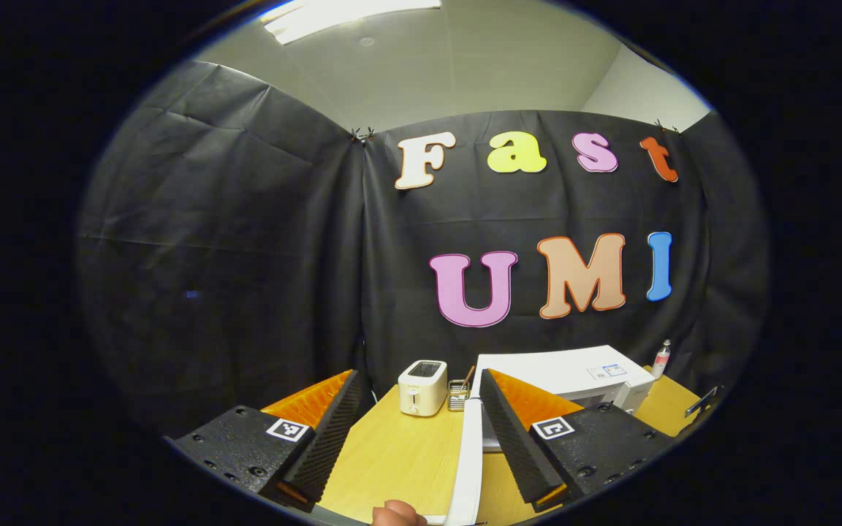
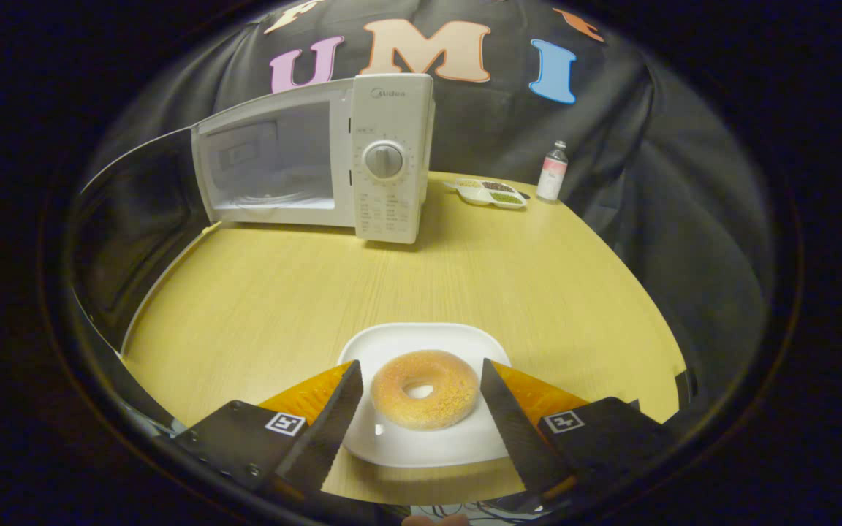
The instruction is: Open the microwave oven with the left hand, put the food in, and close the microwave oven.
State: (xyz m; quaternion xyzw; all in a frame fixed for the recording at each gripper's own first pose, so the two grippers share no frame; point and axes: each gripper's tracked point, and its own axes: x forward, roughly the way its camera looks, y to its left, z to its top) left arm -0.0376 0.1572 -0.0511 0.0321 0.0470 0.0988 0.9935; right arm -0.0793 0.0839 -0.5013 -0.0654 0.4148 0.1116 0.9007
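The white microwave (image 2: 392, 161) stands at the back of the wooden table (image 2: 282, 292) with its cavity (image 2: 275, 168) showing and its dark-glass door (image 2: 129, 219) swung wide to the left. A sugared doughnut (image 2: 425, 387) lies on a white plate (image 2: 421, 446) near the front edge. My right gripper (image 2: 421, 365) is open, one finger on each side of the doughnut, close to it. My left gripper (image 1: 417, 376) is open and held high. The thin white edge of the door (image 1: 468, 467) runs up between its fingers, near the right one, beside the microwave's top (image 1: 560, 372).
A cream toaster (image 1: 422, 387) and a small wire holder (image 1: 457, 396) stand left of the microwave. A small bottle (image 2: 552, 172) and a divided dish of grains (image 2: 490, 193) sit to its right. A fingertip (image 1: 397, 515) shows at the bottom edge.
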